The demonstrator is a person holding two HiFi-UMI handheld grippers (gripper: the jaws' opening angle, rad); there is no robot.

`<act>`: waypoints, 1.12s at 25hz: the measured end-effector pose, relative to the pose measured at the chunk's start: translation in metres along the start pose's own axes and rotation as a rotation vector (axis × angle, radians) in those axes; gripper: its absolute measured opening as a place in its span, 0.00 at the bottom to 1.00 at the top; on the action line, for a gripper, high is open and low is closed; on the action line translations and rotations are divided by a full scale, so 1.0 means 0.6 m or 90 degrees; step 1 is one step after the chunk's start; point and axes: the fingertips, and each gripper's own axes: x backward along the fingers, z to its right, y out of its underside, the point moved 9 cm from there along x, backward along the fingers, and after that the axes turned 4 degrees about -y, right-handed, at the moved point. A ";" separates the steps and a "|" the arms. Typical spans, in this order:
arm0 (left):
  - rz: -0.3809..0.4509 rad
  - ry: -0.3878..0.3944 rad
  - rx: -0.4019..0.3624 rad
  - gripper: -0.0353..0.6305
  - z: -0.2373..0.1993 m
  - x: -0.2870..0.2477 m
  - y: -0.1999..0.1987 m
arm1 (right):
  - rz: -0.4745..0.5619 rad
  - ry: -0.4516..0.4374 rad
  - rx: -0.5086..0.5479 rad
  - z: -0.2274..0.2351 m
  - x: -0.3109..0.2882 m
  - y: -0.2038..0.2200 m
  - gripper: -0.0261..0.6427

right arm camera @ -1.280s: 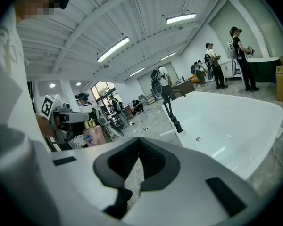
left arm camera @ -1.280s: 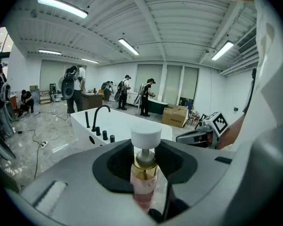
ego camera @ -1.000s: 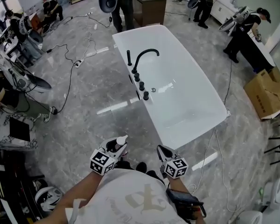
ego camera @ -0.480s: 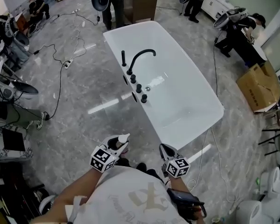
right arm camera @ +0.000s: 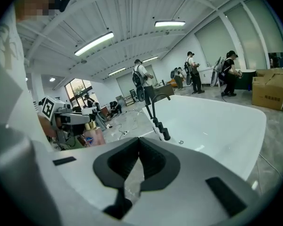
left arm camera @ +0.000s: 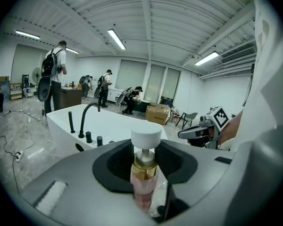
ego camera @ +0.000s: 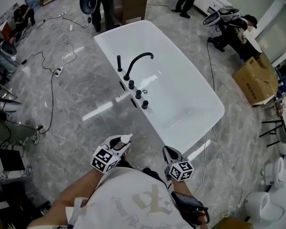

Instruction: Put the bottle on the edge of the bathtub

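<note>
- Left gripper [left arm camera: 145, 161] is clamped on a pump bottle [left arm camera: 145, 182]: pink body, gold collar and white pump head [left arm camera: 146, 136], standing upright between the dark pads.
- Right gripper [right arm camera: 138, 147] has its jaws brought together at the tips with nothing between them; it carries no load.
- Both grippers are held close to the person's chest, short of the near end of the white bathtub [ego camera: 190, 85] and not yet over it.
- Progress, as I judge it: the pick-up is done and the bottle is in the carrying stage. Reaching the tub, setting the bottle on the rim and letting go are all left to do.
- No bottle stands on the tub rim. The stretch on the tub's left long side carries a black gooseneck faucet [ego camera: 136, 63] and a row of black knobs [ego camera: 138, 94], so the free rim at the near end looks the likelier landing place.
- That rim is narrow, glossy and rounded, so I expect the bottle to need a level, gentle set-down.
- Around the tub lies a grey polished marble-look floor [ego camera: 81, 128], with cables [ego camera: 52, 75] trailing off the tub's left side.
- A cardboard box [ego camera: 255, 82] sits beyond the tub's right side, and several people stand past its far end under ceiling strip lights.
</note>
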 end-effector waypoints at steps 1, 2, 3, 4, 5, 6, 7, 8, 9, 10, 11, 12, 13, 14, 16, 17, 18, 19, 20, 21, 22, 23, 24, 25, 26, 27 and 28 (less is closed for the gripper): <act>-0.001 0.006 -0.001 0.26 -0.010 0.001 -0.001 | 0.001 0.007 -0.003 -0.005 -0.004 0.000 0.05; -0.002 0.011 -0.003 0.26 -0.020 0.003 -0.002 | 0.003 0.014 -0.007 -0.011 -0.010 -0.001 0.05; -0.004 0.014 -0.004 0.26 -0.030 0.005 -0.002 | 0.004 0.019 -0.009 -0.017 -0.018 -0.003 0.05; -0.005 0.018 -0.005 0.26 -0.041 0.006 -0.002 | 0.006 0.024 -0.012 -0.023 -0.026 -0.004 0.05; -0.007 0.022 -0.007 0.26 -0.051 0.008 -0.002 | 0.009 0.029 -0.013 -0.028 -0.034 -0.006 0.05; -0.008 0.026 -0.009 0.26 -0.060 0.010 -0.002 | 0.012 0.033 -0.015 -0.033 -0.042 -0.008 0.05; -0.010 0.030 -0.012 0.26 -0.068 0.012 -0.002 | 0.016 0.037 -0.016 -0.038 -0.050 -0.010 0.05; -0.012 0.034 -0.015 0.26 -0.077 0.014 -0.001 | 0.020 0.041 -0.017 -0.043 -0.058 -0.012 0.05; -0.014 0.038 -0.018 0.26 -0.085 0.016 -0.001 | 0.025 0.045 -0.018 -0.048 -0.066 -0.015 0.05; -0.016 0.042 -0.021 0.26 -0.094 0.018 -0.001 | 0.031 0.048 -0.019 -0.053 -0.074 -0.018 0.05; -0.019 0.045 -0.025 0.26 -0.102 0.020 -0.001 | 0.036 0.051 -0.020 -0.057 -0.081 -0.021 0.05; -0.022 0.047 -0.028 0.26 -0.110 0.020 0.000 | 0.039 0.054 -0.021 -0.061 -0.087 -0.024 0.05; -0.024 0.048 -0.030 0.26 -0.117 0.021 0.001 | 0.041 0.055 -0.021 -0.064 -0.092 -0.025 0.05; -0.025 0.049 -0.032 0.26 -0.122 0.022 0.001 | 0.042 0.057 -0.022 -0.067 -0.095 -0.025 0.05; -0.027 0.052 -0.033 0.26 -0.130 0.021 0.001 | 0.042 0.060 -0.023 -0.069 -0.097 -0.025 0.05; -0.027 0.053 -0.033 0.26 -0.133 0.020 0.000 | 0.041 0.062 -0.024 -0.069 -0.096 -0.026 0.05; -0.027 0.054 -0.033 0.26 -0.134 0.018 -0.001 | 0.039 0.065 -0.026 -0.067 -0.094 -0.026 0.05; -0.026 0.054 -0.033 0.26 -0.136 0.015 -0.001 | 0.037 0.068 -0.027 -0.064 -0.092 -0.025 0.05; -0.026 0.054 -0.033 0.26 -0.137 0.012 -0.002 | 0.036 0.070 -0.028 -0.060 -0.092 -0.025 0.05; -0.026 0.054 -0.033 0.26 -0.138 0.008 -0.002 | 0.035 0.072 -0.029 -0.056 -0.093 -0.024 0.05; -0.028 0.054 -0.033 0.26 -0.139 0.003 -0.002 | 0.035 0.073 -0.030 -0.052 -0.095 -0.024 0.05; -0.029 0.056 -0.034 0.26 -0.140 -0.002 -0.002 | 0.035 0.073 -0.032 -0.047 -0.098 -0.025 0.05; -0.032 0.058 -0.035 0.26 -0.140 -0.009 -0.003 | 0.035 0.072 -0.033 -0.042 -0.102 -0.025 0.05; -0.035 0.060 -0.036 0.26 -0.141 -0.015 -0.005 | 0.035 0.069 -0.034 -0.036 -0.107 -0.027 0.05; -0.039 0.061 -0.038 0.26 -0.141 -0.022 -0.008 | 0.034 0.066 -0.036 -0.031 -0.112 -0.029 0.05; -0.042 0.061 -0.039 0.26 -0.141 -0.029 -0.012 | 0.034 0.062 -0.038 -0.025 -0.117 -0.032 0.05; -0.045 0.061 -0.040 0.26 -0.141 -0.036 -0.017 | 0.033 0.058 -0.040 -0.018 -0.121 -0.035 0.05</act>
